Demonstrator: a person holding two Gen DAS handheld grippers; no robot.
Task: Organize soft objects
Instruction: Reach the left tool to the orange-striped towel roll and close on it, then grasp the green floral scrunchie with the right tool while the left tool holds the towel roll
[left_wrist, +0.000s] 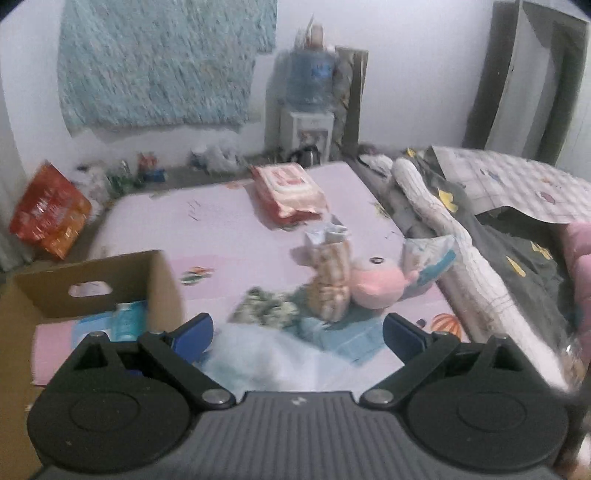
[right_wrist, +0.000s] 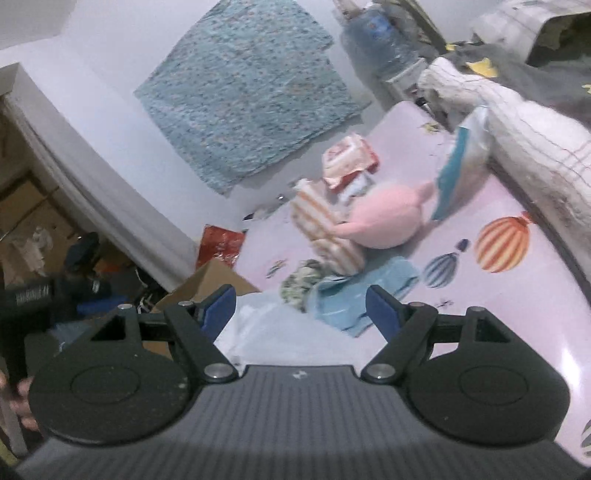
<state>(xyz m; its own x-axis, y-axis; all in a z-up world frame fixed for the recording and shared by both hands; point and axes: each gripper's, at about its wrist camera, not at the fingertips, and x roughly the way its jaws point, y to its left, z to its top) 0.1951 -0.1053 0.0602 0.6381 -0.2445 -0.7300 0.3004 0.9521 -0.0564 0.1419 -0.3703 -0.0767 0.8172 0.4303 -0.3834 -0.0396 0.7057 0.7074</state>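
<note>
Hovering over the near edge of the pink balloon-print mattress (left_wrist: 229, 218), the left gripper (left_wrist: 298, 334) had its blue jaws wide apart with nothing between them. The right gripper (right_wrist: 301, 312) hung over the same edge, tilted, its jaws spread just as wide and empty too.

Everything gathered around the round pink plush toy (left_wrist: 375, 282). An orange-and-white striped soft pack (left_wrist: 330, 280) stood upright, touching the toy's left side. A white-and-teal plastic pouch (left_wrist: 430, 262) leaned just behind the toy on its right. In front of the toy lay a light blue folded cloth (left_wrist: 347, 334), with a green-and-white patterned fabric bundle (left_wrist: 267, 306) beside it, to the toy's front left. A pale, translucent plastic bag (left_wrist: 266, 360) lay nearer still, right below both sets of jaws. Well behind the toy sat a red-and-white wipes packet (left_wrist: 290, 192). Far off to the toy's left, an open brown cardboard box (left_wrist: 92, 284) stood at the mattress edge, with a teal item inside, too blurred to identify.
</note>
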